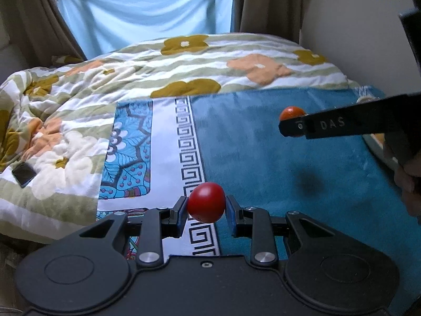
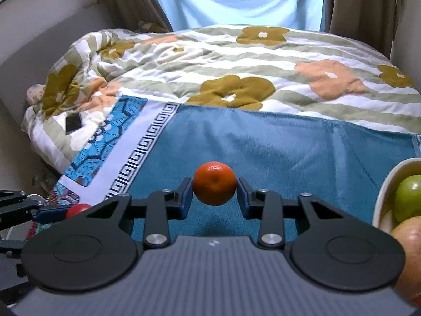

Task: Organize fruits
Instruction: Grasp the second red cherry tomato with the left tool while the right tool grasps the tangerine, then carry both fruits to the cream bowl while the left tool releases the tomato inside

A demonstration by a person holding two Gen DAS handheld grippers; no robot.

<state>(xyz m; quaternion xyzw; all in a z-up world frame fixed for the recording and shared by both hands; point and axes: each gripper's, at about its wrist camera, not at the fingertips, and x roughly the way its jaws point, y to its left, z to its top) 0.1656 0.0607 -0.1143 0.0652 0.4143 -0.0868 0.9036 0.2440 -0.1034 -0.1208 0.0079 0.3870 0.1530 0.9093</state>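
Note:
My left gripper (image 1: 206,206) is shut on a red tomato (image 1: 206,202) and holds it above the blue towel (image 1: 276,158) on the bed. My right gripper (image 2: 214,193) is shut on an orange tangerine (image 2: 214,183) above the same towel (image 2: 289,147). The right gripper reaches in from the right in the left wrist view, with the tangerine (image 1: 290,112) at its tip. The left gripper with the tomato (image 2: 79,208) shows at the lower left in the right wrist view. A cream bowl (image 2: 381,192) at the right edge holds a green apple (image 2: 409,197) and a reddish apple (image 2: 410,250).
A flowered quilt (image 1: 184,68) covers the far and left part of the bed. A black phone (image 1: 23,174) lies on the quilt at the left. Curtains and a pale blue sheet hang behind the bed. The patterned sheet border (image 1: 188,144) runs left of the towel.

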